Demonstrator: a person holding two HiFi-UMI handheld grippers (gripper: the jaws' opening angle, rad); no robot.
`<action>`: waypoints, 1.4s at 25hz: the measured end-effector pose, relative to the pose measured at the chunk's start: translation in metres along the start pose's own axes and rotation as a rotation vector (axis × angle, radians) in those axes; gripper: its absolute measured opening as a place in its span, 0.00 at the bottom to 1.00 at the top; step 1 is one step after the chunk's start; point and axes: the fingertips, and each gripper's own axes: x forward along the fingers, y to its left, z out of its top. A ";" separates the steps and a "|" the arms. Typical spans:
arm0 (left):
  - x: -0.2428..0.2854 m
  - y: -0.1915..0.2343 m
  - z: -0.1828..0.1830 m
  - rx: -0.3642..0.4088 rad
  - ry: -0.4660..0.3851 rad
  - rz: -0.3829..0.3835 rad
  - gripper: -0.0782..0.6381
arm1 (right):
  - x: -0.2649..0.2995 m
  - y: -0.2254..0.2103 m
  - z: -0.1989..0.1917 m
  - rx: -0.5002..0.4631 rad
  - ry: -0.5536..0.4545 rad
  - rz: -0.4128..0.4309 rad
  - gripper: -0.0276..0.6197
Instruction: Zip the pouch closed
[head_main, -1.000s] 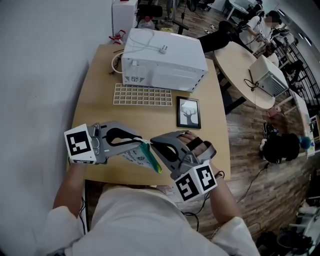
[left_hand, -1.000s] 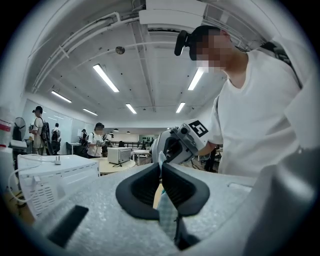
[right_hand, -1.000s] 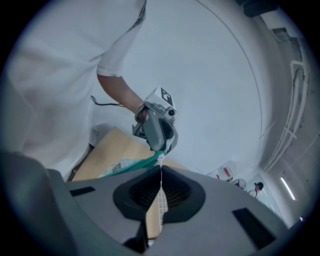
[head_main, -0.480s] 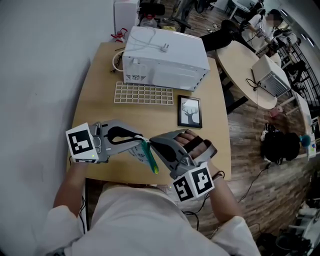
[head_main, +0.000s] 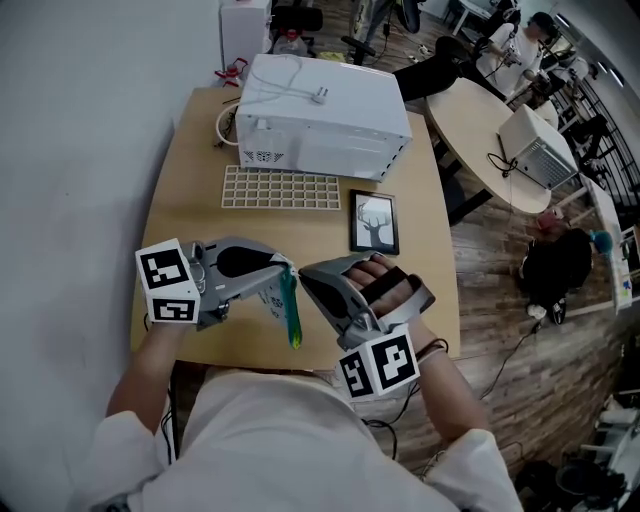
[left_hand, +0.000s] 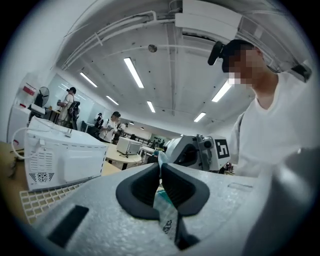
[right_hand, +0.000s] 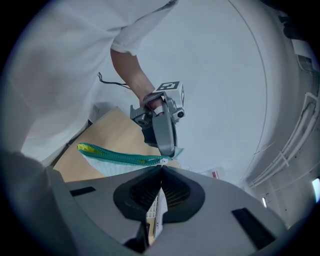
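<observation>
Table: light wood table (head_main: 195, 215); the work is over its near edge, about mid-width.
Pouch: pale pouch (head_main: 272, 298) with printed marks, held up off the table between the two grippers. It is not lying on the wood.
Zipper: teal zipper (right_hand: 115, 155) runs from the gripper tips back toward the person. Its free end is yellow-green.
Left gripper: left gripper (left_hand: 160, 168) has its pads pressed together on the pouch's fabric. A strip of the fabric (left_hand: 165, 212) trails down between them.
Right gripper: right gripper (right_hand: 161, 170) has its jaws together at the small white zipper pull (right_hand: 161, 161), tip to tip with the left one.
Hands: one on each gripper handle, marker cubes toward the person.
Far edge: white microwave (head_main: 320, 110), back panel and vents facing us, cord lying on top.
Mid-table: white grid tray (head_main: 280, 187) just in front of the microwave. A black-framed tree picture (head_main: 375, 222) lies flat beside the tray, toward the right edge.
</observation>
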 end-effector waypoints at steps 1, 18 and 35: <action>0.001 0.003 0.000 -0.033 -0.001 0.010 0.15 | 0.000 0.000 -0.002 0.002 0.007 -0.002 0.05; 0.003 0.030 0.013 -0.120 -0.139 0.164 0.15 | -0.002 0.023 -0.008 0.071 0.012 0.036 0.05; -0.007 0.030 0.013 -0.033 -0.172 0.300 0.15 | -0.016 0.038 -0.027 0.144 0.021 0.033 0.05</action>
